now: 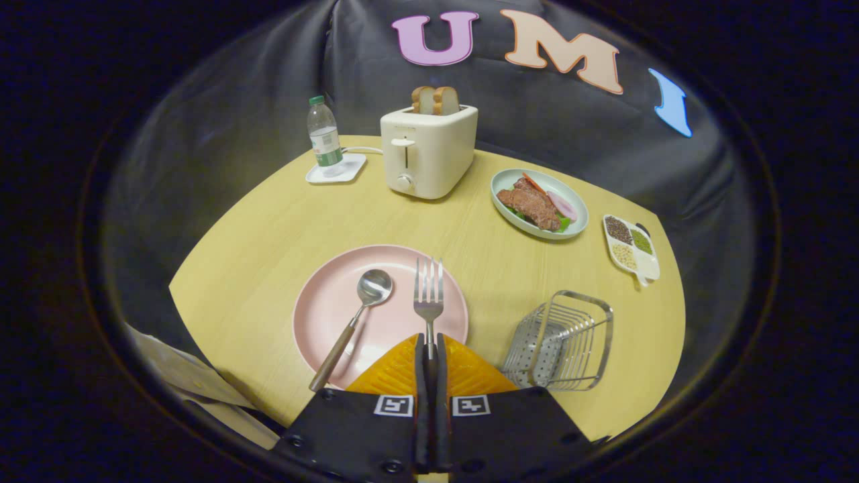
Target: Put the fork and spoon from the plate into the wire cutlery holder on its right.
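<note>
My gripper [429,345] is shut on the fork [428,295] by its handle, over the near right part of the pink plate [335,295]. The fork's tines point away from me, past the fingertips. A spoon [356,320] with a wooden handle lies on the plate, left of the fork, bowl toward the far side and handle reaching over the near rim. The wire cutlery holder [562,341] stands upright on the table just right of the plate and of my fingers, its inside bare.
The round wooden table [268,221] also carries a cream toaster [428,151] with bread at the back, a water bottle [325,139] on a white coaster, a green plate of food [539,202] and a small divided dish [631,248] beyond the holder.
</note>
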### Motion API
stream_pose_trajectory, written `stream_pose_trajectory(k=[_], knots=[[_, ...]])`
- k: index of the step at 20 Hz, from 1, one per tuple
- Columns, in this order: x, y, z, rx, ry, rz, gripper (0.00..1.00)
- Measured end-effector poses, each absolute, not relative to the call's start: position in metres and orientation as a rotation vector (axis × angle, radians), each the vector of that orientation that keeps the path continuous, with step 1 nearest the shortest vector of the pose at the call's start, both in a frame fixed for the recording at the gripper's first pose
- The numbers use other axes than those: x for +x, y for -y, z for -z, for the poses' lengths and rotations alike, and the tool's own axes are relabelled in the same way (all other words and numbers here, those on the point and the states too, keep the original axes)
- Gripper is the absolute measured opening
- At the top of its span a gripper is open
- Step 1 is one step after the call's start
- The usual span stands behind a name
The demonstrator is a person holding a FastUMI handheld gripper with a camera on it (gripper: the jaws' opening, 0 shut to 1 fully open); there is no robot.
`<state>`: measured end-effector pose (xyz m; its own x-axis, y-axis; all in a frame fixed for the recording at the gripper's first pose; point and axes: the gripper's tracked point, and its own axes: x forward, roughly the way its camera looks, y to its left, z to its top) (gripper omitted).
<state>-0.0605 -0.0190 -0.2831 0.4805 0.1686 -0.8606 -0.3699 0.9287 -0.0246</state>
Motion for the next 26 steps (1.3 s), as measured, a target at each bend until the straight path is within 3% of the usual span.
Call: stream_pose_trajectory(k=[12,26], knots=[[-0.053,0.103,0.245,-0.296,-1.082,-0.341,0.07],[-0.055,0.141,0.269,-0.340,-1.201,-0.346,0.10]])
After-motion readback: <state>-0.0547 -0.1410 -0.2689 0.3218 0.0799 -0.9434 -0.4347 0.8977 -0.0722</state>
